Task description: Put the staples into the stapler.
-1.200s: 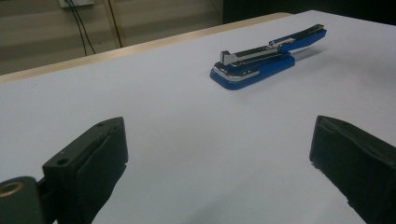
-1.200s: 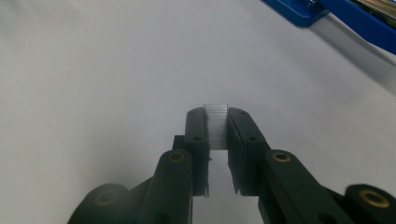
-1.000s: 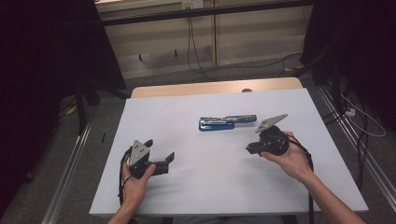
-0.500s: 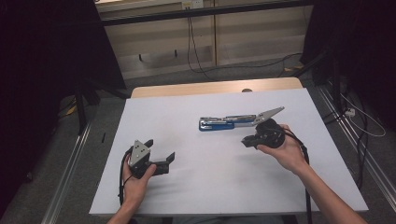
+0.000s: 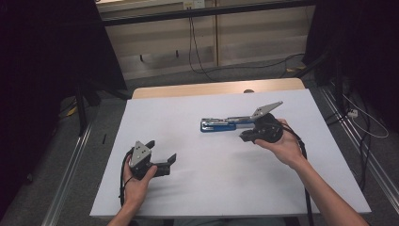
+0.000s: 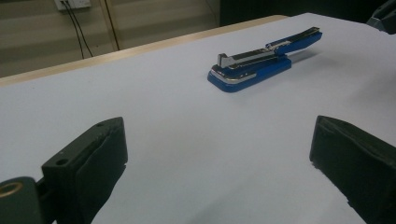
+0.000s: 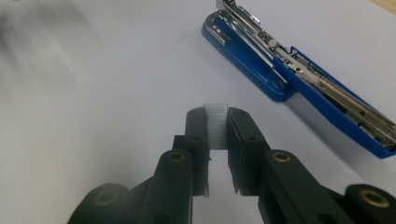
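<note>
**Staple strip clamped, stapler lying open for loading**

- Right tongs [image 7: 217,122]: closed on a strip of staples [image 7: 217,127], jaws pressing its two long sides. The strip stands on edge between the pads, its end poking just past the tips. Held that way, it looks ready to drop lengthwise into a channel.
- Stapler [image 7: 299,88]: blue, on the white bench [image 5: 211,188], ahead and to the right of the right tongs, near but not touching. Its top arm is swung back so the metal magazine rail lies exposed and facing up; this is likely why it sits opened flat rather than shut. In the high view the right tongs [image 5: 244,137] sit just beside the stapler [image 5: 221,125], near its right end.
- Left tongs [image 6: 219,172]: wide open, nothing between the jaws, resting low on the bench with the stapler [image 6: 261,58] well ahead of them. In the high view they [image 5: 167,162] lie well apart from the work, held in the left hand [image 5: 136,181]. Probably parked there to steady the stapler body if needed.
- Judgement: the step in hand is bringing the strip to the open rail; alignment of strip with channel is the delicate part, since the strip could tilt or break.
</note>
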A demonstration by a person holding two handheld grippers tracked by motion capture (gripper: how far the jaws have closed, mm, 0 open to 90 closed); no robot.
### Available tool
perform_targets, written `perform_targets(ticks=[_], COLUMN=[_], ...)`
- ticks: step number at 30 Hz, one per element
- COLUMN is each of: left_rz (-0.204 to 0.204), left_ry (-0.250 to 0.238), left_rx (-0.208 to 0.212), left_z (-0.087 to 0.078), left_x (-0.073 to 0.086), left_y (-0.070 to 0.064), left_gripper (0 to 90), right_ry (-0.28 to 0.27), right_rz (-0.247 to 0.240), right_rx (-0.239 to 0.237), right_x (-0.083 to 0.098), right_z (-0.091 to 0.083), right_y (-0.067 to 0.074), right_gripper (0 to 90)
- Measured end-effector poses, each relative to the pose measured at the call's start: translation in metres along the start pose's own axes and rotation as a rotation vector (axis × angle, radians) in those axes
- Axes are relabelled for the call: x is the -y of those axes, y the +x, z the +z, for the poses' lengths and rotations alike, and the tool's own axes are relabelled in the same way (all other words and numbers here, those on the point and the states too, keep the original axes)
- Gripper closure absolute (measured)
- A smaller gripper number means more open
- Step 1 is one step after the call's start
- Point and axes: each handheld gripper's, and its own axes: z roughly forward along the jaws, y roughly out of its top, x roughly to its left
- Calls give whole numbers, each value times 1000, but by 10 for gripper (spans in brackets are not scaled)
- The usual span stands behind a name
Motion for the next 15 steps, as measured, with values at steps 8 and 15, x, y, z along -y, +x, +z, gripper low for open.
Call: perform_targets(ticks=[8, 15], left_rz=[-4, -1], left_ry=[0, -3], left_rx=[-2, 1], left_z=[0, 0], left_x=[0, 0], left_y=[0, 0], left_gripper=[43, 43], right_ry=[-26, -41], right_rz=[-32, -55], right_rx=[2, 2], right_x=[-9, -22], right_z=[1, 3], right_y=[0, -2], right_gripper=[793, 793])
